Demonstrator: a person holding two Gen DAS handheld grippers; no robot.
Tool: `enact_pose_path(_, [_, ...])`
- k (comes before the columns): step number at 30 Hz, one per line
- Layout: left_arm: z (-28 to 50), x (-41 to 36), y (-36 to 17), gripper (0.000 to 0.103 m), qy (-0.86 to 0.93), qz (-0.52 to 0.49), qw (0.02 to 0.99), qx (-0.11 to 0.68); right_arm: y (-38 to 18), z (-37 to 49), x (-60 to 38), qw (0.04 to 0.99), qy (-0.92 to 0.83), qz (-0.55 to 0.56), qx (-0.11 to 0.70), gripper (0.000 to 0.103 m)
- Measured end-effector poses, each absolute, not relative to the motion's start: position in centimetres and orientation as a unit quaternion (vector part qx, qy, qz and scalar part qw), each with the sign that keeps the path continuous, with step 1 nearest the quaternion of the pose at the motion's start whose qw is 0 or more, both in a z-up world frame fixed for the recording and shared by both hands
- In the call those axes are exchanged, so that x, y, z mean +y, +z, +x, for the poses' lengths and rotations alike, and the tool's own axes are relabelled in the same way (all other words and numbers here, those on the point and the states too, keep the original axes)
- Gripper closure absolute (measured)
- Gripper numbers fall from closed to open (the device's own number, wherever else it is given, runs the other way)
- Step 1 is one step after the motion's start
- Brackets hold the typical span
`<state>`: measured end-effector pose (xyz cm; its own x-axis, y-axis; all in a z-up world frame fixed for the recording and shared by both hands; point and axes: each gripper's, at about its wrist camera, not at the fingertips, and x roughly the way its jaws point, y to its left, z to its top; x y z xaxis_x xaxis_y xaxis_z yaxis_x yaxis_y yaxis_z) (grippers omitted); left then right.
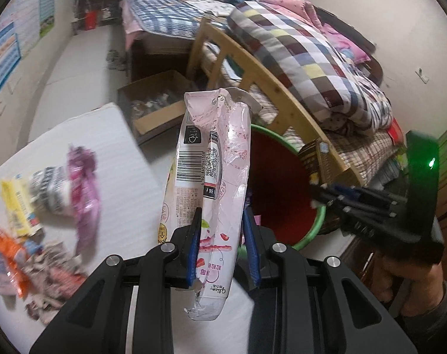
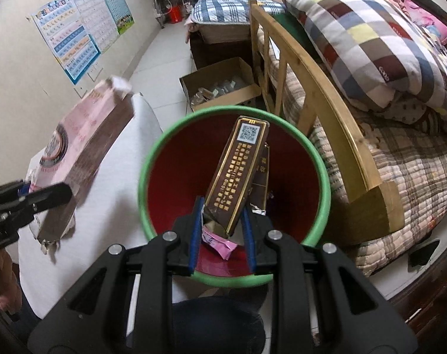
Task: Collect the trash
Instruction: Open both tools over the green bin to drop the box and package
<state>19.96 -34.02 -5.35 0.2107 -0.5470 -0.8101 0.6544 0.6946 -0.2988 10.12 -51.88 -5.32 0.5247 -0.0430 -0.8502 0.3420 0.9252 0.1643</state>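
So we've got both hands loaded. Closest in, our right gripper (image 2: 222,221) is pinching a brown carton (image 2: 236,174) with gold print, and it hangs right over the red bin (image 2: 176,177) with the green rim. Our left gripper (image 1: 220,236) is clamped on a flattened pink carton (image 1: 214,177), over the edge of the white table (image 1: 126,177) and just beside the bin rather than above it.

Tip for this step, as we see it: let the brown one drop first since it's already lined up, and only release the pink one once its whole length is past the rim, because it's long and floppy and could catch the edge.

Readable stuff: barcode, QR code and an FSC mark on the pink carton, a QR code on the brown one. The rest is too small to read.

Further off, more wrappers (image 1: 46,200) wait on the table, and behind it all sit a cardboard box (image 2: 220,85) and the bed (image 2: 356,88).
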Motion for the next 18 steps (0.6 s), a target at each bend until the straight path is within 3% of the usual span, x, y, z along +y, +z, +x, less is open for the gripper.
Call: enact_pose_path(18, [21.1,-40.7,-7.6,0.078,-0.422,0.072,0.739,0.52,-9.0,11.0,-54.5,0.846,-0.106,0.178,0.491,0.078])
